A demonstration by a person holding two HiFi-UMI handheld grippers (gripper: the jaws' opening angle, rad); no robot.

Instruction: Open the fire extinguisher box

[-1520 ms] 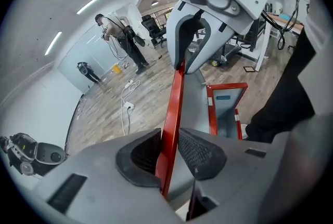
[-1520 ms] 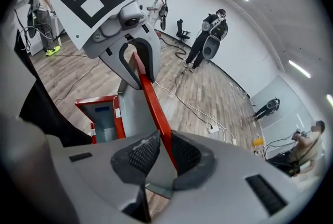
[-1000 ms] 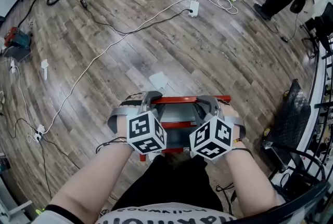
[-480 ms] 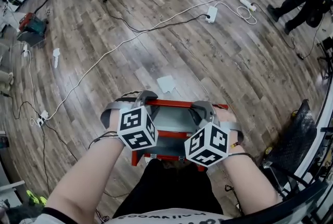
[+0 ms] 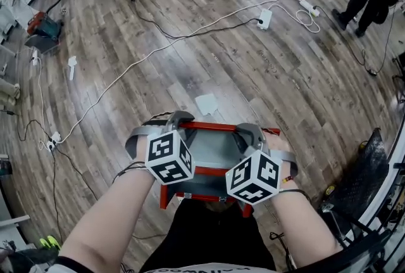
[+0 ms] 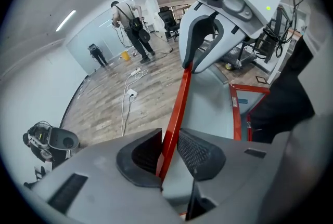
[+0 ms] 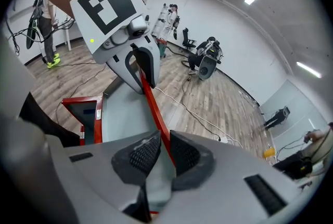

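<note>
Gripping the far red rail [image 5: 212, 125] of the fire extinguisher box [image 5: 209, 150], both claws work from above while the box sits low and central in the head view, on or just above the wooden floor [image 5: 266, 82] and close against the person's legs; whether its base rests on the floor cannot be told. At left, the left claw [image 5: 179, 120] points steeply down at the rail's left end. In the left gripper view the thin red strip runs straight between its pads [image 6: 200, 153], which have just been closing and now appear to press both faces of it. Across the middle lies the grey pane inside the red frame, with a second red bar nearer the person. Whether the held rail belongs to the door or to the body is not clear. At right, the right claw [image 5: 251, 132] takes the same rail near its right end, its jaws likewise just closing, narrow, and seated on the strip in the right gripper view. The box is judged to be painted sheet metal: stiff, fairly weighty, smooth enough to slide between pads. The pane may be brittle, so the rail is the sound place to hold. Two holds set well apart should lift the edge evenly and keep a hinged part from twisting.
</note>
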